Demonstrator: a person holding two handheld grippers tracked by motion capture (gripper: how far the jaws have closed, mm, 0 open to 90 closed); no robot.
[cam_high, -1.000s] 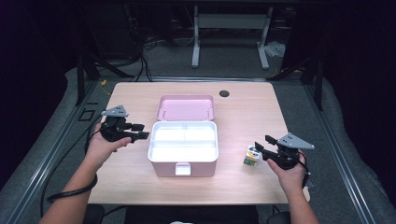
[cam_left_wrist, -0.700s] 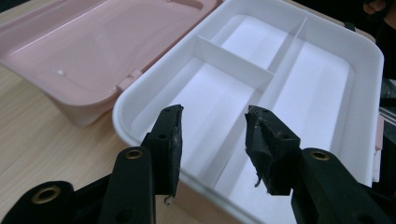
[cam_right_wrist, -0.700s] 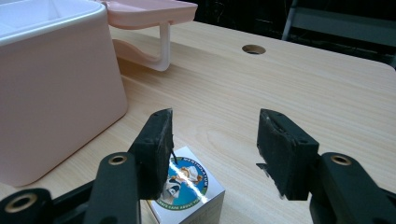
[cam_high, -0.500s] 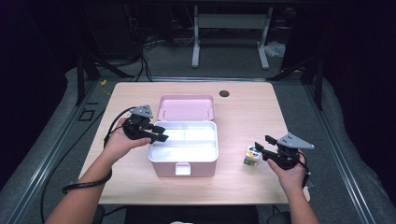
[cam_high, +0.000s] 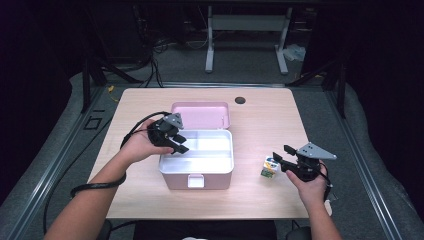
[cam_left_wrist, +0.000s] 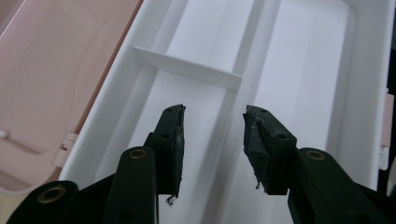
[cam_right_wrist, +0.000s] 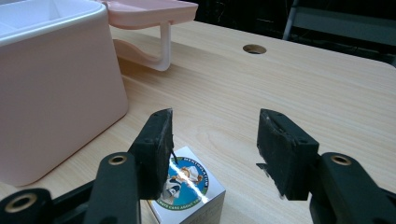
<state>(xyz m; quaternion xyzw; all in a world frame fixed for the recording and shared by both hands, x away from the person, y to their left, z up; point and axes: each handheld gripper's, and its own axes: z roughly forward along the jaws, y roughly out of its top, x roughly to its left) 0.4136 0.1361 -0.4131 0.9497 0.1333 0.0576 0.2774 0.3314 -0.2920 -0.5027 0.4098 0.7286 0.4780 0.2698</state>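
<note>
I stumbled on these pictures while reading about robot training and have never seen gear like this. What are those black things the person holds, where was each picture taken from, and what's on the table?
A person sits at a wooden table with a two-jaw tool in each hand. The high view looks down from above; the other two pictures come from small cameras riding on each tool, looking along its black jaws.

The left hand-held gripper is over the open pink box, whose lid lies folded back. Its own view looks into the box's white tray with dividers; the jaws have just been moving and stand apart with nothing between them.

The right hand-held gripper is low near the table's right side, jaws open. Just in front of it stands a small printed carton, not gripped. Nothing is held by either tool.
</note>
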